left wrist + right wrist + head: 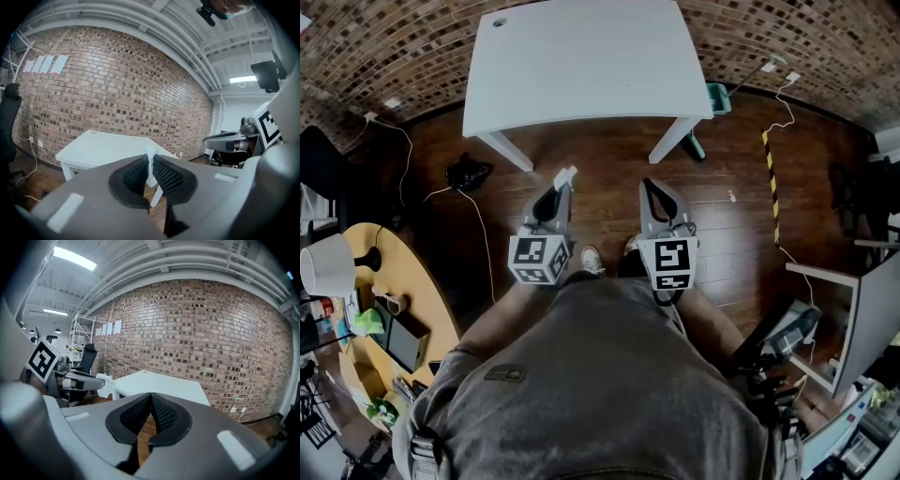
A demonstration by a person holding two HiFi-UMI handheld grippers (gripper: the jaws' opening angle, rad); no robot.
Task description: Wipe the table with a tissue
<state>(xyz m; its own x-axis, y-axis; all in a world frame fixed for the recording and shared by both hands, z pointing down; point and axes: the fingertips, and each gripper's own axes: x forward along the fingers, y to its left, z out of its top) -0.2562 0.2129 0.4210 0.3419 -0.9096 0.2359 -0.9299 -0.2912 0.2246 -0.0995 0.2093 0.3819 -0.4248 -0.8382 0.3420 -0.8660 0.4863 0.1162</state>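
A white table (581, 66) stands ahead by the brick wall, its top bare; it also shows in the left gripper view (103, 147) and the right gripper view (159, 383). My left gripper (563, 180) is shut on a small white tissue (566, 174), which sticks up between the jaws (150, 161). My right gripper (650, 185) is shut with nothing between its jaws (151, 401). Both grippers are held side by side over the wooden floor, short of the table's near edge.
A yellow round table (384, 328) with a lamp and clutter stands at the left. A black bag (467, 172) and cables lie on the floor. A teal dustpan (718, 97) sits by the white table's right leg. Striped tape (772, 178) marks the floor; equipment stands at the right.
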